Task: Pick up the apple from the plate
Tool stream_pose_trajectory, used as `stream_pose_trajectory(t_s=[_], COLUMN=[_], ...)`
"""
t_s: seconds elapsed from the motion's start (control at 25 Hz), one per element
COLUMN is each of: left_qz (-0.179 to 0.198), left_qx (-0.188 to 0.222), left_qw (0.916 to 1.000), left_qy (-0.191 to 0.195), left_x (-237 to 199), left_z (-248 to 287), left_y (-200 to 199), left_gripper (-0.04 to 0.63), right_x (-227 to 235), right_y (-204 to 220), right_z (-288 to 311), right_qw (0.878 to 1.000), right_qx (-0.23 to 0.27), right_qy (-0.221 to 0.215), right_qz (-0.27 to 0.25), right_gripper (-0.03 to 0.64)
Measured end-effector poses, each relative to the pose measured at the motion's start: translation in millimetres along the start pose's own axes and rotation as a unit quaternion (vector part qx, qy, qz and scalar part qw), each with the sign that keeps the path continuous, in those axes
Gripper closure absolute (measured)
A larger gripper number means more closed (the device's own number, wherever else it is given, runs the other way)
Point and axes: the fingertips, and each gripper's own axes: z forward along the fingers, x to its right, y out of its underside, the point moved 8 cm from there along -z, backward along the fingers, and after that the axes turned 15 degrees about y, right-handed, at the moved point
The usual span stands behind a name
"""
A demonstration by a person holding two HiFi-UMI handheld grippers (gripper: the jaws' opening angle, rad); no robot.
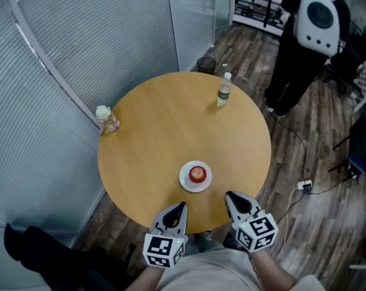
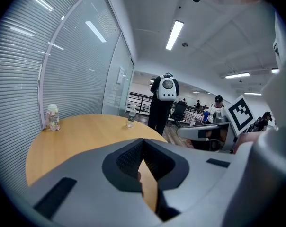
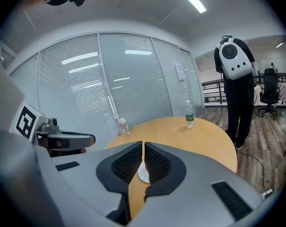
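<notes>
Sitting red and round on a small white plate (image 1: 184, 183), the apple (image 1: 197, 174) is untouched; left tongs (image 1: 181, 205) and right tongs (image 1: 229, 194) hover near, both closed together, empty.

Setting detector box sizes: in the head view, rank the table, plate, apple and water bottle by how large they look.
1. Table.
2. Plate.
3. Water bottle: as long as the plate is wide, but far slimmer, and farther from the camera.
4. Apple, sitting on the plate.
</notes>
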Motion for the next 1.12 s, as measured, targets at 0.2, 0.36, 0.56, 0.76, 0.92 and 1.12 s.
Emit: stream_pose_trajectory(t_s=[0.2, 0.36, 0.56, 0.76, 0.92, 1.12], left_qz=[0.002, 0.005, 0.006, 0.005, 0.018, 0.014], left_qx=[-0.009, -0.021, -0.035, -0.038, -0.054, -0.063], left_qw=[0.9998, 0.9994, 0.9987, 0.9983, 0.9975, 0.9970], left_qy=[0.019, 0.027, 0.036, 0.044, 0.041, 0.041], left_x=[-15, -26, -33, -41, -51, -60], left_z=[10, 17, 29, 40, 53, 70], left_y=[-5, -4, 3, 6, 9, 20], left_gripper=[0.592, 0.592, 0.593, 0.592, 0.592, 0.592], right_x=[1, 1, 3, 1, 4, 7], right_y=[0, 3, 9, 13, 18, 23], right_z=[7, 14, 27, 38, 47, 57], right_qw=[1.000, 1.000, 0.999, 0.999, 0.999, 0.998], right_qx=[-0.006, -0.008, -0.016, -0.025, -0.033, -0.048], right_qy=[0.015, 0.024, 0.029, 0.028, 0.031, 0.031], right_qz=[0.004, 0.011, 0.015, 0.016, 0.019, 0.023], right_gripper=[0.580, 0.580, 0.580, 0.580, 0.580, 0.580])
